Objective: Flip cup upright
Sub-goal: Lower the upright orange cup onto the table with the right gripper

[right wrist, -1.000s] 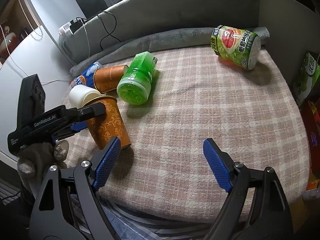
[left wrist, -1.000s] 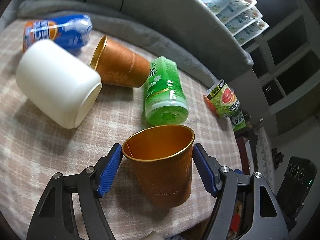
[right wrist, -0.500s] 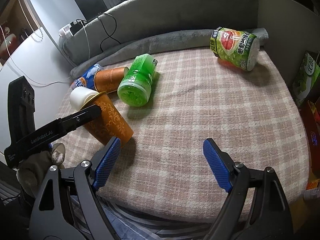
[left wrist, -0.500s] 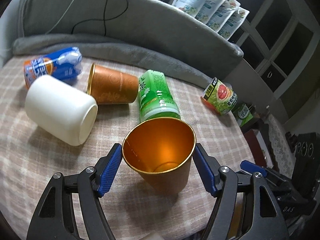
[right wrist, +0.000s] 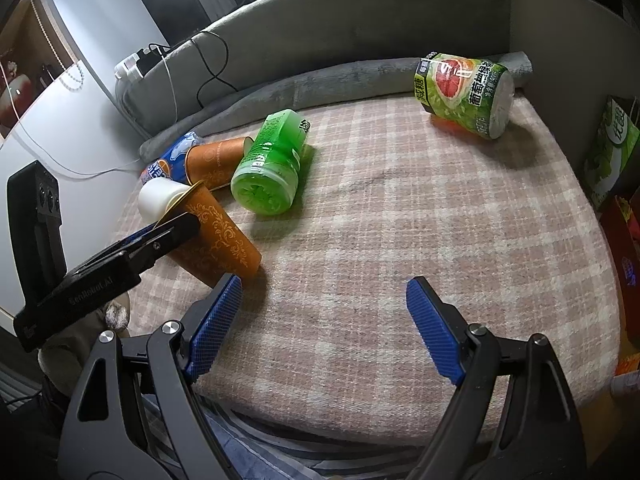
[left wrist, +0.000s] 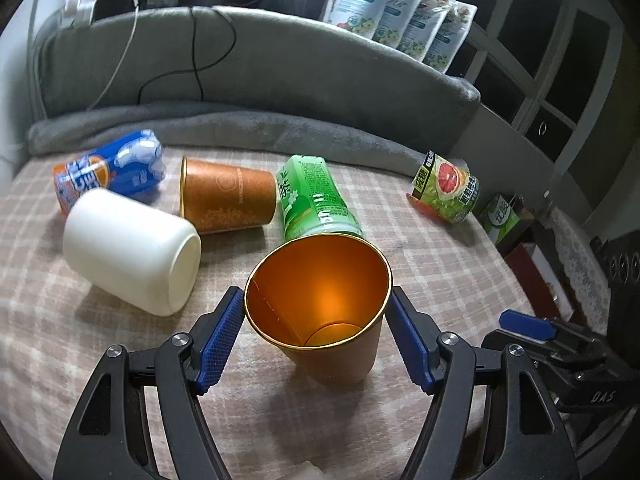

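Observation:
My left gripper (left wrist: pixel 318 328) is shut on the rim of an orange paper cup (left wrist: pixel 320 300) with a gold lip. The cup is tilted, mouth toward the camera, its base low over the checked blanket (left wrist: pixel 420 248). In the right wrist view the same cup (right wrist: pixel 218 236) leans with its base down by the blanket and its mouth up to the left, held by the left gripper (right wrist: pixel 172 228). My right gripper (right wrist: pixel 320 324) is open and empty, low over the blanket's near edge, right of the cup.
A second orange cup (left wrist: pixel 226 196) lies on its side behind. A white cup (left wrist: pixel 128 254), a blue-orange can (left wrist: pixel 108 174), a green bottle (left wrist: pixel 316 196) and a grapefruit can (left wrist: pixel 446 186) lie on the blanket. A grey padded back (left wrist: pixel 280 64) rings the far edge.
The left gripper has tipped the held cup back toward itself, so its mouth faces the camera more. The right gripper has not moved.

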### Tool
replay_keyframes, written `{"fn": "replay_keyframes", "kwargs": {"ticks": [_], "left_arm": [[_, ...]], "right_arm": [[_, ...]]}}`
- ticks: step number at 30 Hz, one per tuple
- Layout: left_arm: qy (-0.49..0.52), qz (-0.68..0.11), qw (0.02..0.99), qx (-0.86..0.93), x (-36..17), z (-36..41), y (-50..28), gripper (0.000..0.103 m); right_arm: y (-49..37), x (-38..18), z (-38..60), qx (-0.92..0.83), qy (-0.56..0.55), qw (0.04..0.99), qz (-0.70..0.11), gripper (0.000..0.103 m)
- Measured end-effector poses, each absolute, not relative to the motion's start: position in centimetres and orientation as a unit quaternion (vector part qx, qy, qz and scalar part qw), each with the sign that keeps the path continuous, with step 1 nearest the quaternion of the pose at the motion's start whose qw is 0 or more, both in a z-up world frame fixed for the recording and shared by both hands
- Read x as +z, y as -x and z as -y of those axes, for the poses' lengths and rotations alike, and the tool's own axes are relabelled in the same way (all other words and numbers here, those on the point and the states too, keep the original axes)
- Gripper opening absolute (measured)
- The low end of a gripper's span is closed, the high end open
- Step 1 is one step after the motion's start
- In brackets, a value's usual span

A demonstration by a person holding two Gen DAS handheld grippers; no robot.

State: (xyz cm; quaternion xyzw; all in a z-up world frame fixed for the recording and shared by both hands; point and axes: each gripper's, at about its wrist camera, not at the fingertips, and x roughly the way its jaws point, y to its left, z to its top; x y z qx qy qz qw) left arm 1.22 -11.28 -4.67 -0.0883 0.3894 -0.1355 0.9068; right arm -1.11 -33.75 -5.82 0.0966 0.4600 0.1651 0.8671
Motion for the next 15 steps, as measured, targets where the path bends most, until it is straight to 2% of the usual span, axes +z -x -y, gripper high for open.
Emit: {"fn": "replay_keyframes", "kwargs": {"ticks": [15], "left_arm": [[-0.009, -0.356, 0.925, -0.131, -5.0, 13.7, -0.8, 0.072]], "right_arm": [[1.3, -6.0, 34.2, 0.160, -0.106, 0.867, -0.460, 0.087]]}}
